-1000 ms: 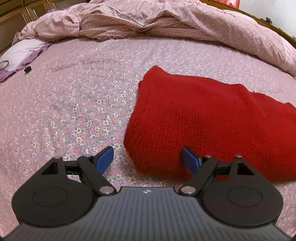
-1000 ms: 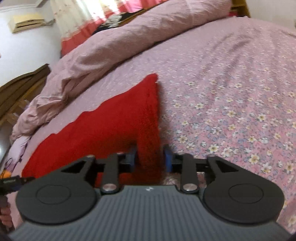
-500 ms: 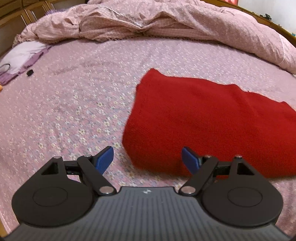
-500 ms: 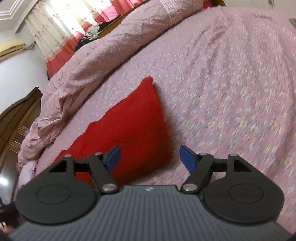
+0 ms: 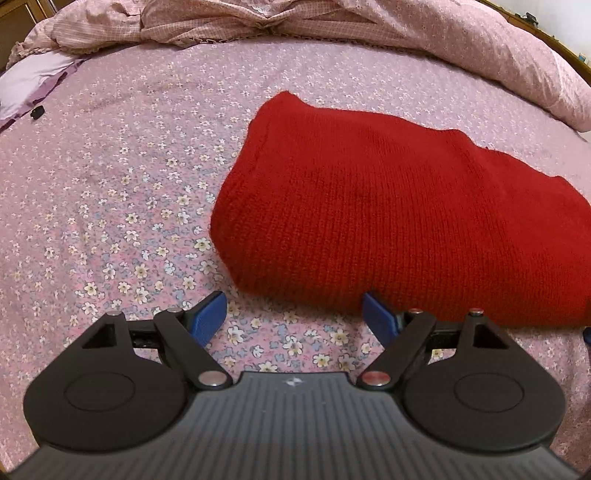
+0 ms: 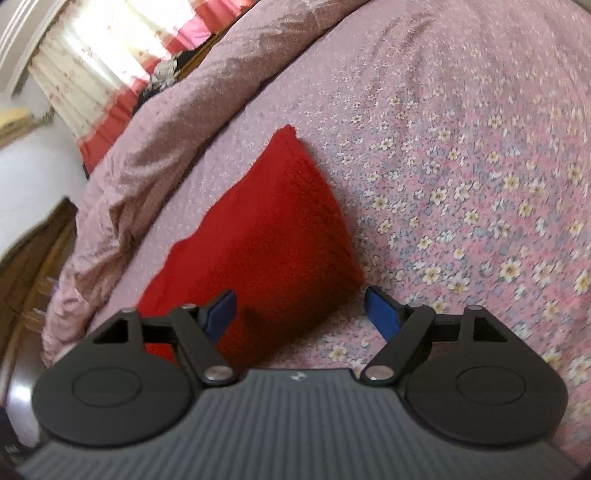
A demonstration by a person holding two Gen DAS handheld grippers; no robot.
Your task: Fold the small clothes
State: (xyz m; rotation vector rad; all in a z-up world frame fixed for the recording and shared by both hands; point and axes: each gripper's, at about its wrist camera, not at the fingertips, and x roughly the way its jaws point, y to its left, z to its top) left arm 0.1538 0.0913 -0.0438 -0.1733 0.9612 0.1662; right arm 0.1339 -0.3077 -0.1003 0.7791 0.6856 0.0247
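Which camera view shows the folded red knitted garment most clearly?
The left wrist view. The red knitted garment lies there sharp and large on the floral bedsheet, with its knit ribs and left edge visible; only its right end is cut off. In the right wrist view the garment is blurred, foreshortened and partly hidden behind the gripper body.

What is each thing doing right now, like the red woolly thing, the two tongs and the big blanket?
Red knitted garment: folded, lying flat on the flowered sheet, not held.
Left tongs: open, nothing between them, just short of the garment's near edge.
Right tongs: jaws have just been opening, now open, over the garment's corner, not pinching it.
Pink duvet: bunched up at the far side.
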